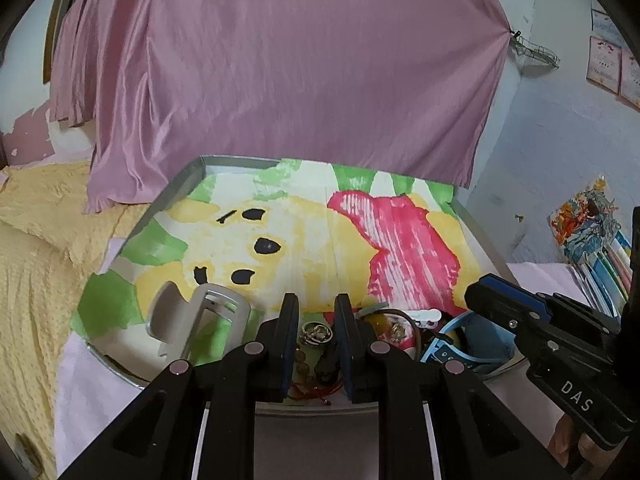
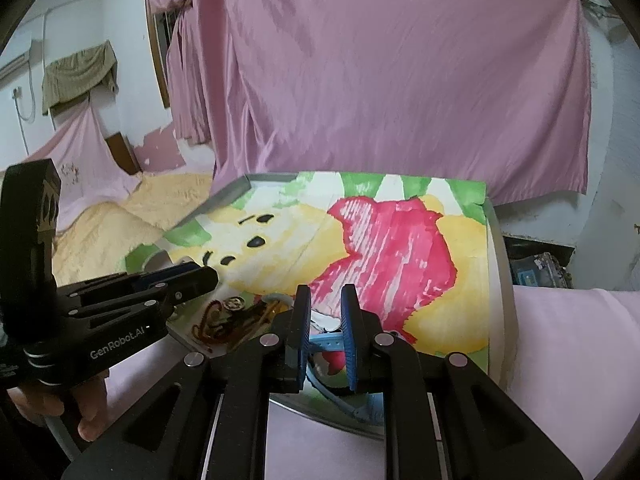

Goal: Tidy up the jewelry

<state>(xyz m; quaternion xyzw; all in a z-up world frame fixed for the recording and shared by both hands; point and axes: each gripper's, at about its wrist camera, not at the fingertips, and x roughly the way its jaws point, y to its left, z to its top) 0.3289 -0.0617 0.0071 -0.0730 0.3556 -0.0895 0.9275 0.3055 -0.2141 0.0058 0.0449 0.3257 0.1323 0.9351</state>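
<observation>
Left gripper (image 1: 317, 340) tilted down, jaws slightly apart and empty over rings (image 1: 316, 334), right gripper (image 2: 326, 340) narrowly parted astride blue watch strap (image 2: 326, 345), grip unclear, cartoon-printed tray (image 1: 180, 184) lower centre, pink curtain (image 1: 300, 60) across top.

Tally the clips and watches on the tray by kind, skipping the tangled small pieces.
Grey claw clip: 1
White clip: 1
Blue watch: 1
Total: 3

Soft even daylight, fisheye-warped dark corners
</observation>
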